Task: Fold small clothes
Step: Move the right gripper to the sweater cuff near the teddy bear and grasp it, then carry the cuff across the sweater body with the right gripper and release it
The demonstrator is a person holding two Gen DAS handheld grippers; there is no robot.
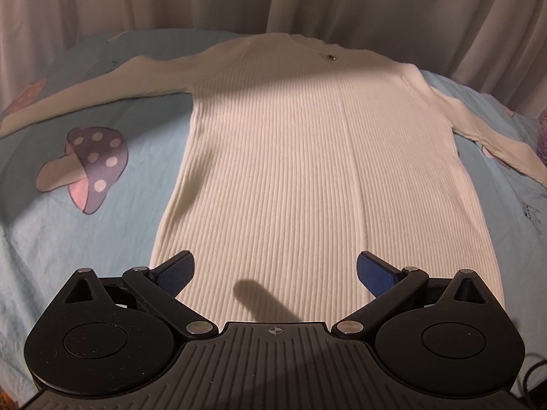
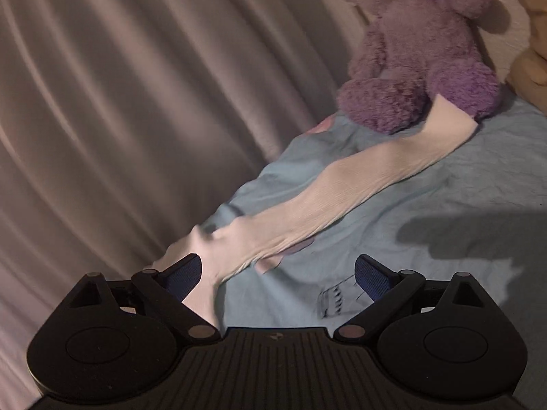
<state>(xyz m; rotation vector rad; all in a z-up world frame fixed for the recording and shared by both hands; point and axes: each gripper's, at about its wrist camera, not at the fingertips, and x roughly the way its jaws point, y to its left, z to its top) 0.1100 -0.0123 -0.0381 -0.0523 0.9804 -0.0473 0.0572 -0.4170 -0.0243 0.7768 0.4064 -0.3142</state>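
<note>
Two views on my screens. Pale curtain (image 1: 342, 0) behind the blue sheet (image 1: 68, 232). White ribbed sweater (image 1: 290, 157) lies flat on it, sleeves out to both sides. Purple teddy bear (image 2: 424, 48) sits on the right sleeve (image 2: 342, 184) at its cuff, a tan plush (image 2: 533, 44) beside it. Mushroom print (image 1: 89, 164) lies left of the body. My left gripper (image 1: 275, 270) is spread, empty, above the hem; my right gripper (image 2: 277, 273) is spread, one pad touching cloth.
</note>
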